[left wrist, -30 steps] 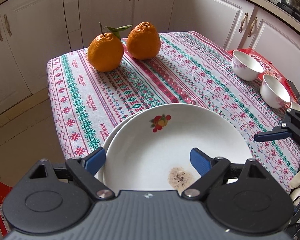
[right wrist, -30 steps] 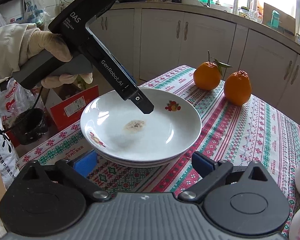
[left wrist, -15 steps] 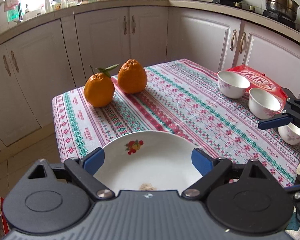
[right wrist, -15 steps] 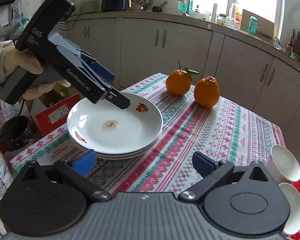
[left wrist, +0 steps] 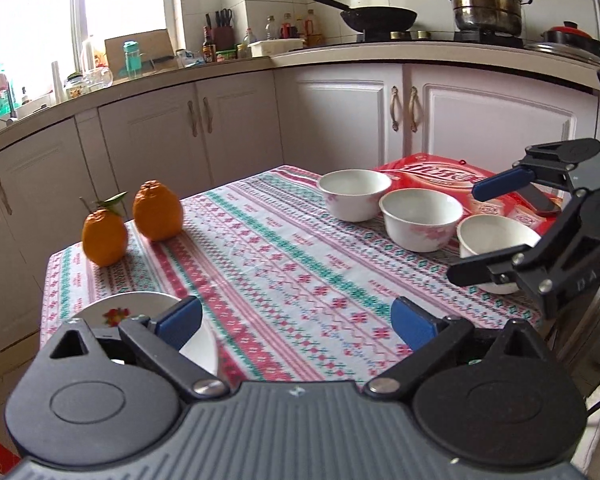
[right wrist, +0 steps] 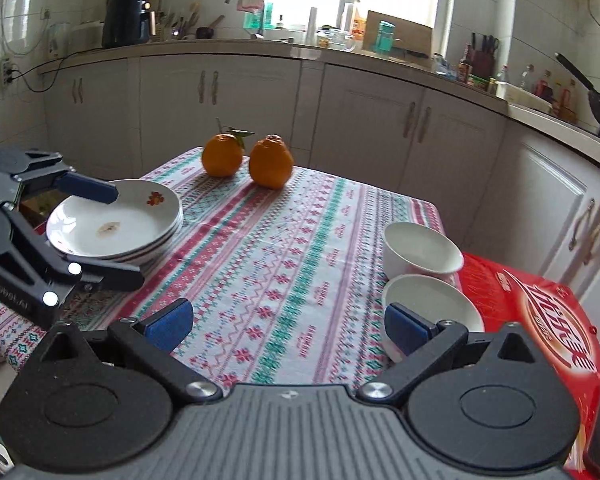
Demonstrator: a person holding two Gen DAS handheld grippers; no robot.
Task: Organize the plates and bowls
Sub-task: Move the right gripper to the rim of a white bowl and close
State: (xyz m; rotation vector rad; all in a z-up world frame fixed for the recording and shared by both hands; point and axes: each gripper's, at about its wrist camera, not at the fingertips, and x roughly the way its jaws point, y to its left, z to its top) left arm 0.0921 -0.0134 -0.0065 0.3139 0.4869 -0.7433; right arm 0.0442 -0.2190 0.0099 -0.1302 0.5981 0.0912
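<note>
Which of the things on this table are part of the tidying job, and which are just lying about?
Part of the job:
- stack of plates
- three white bowls: far, middle, near

Just lying about:
- two oranges
- red packet beside the bowls
- patterned tablecloth

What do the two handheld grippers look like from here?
Both match: the left gripper and right gripper have black linkage arms with silver pivot screws, blue pads on the fingertips, round black housings and a ribbed dark grey body. White lettering shows on each gripper's side in the other's view.
</note>
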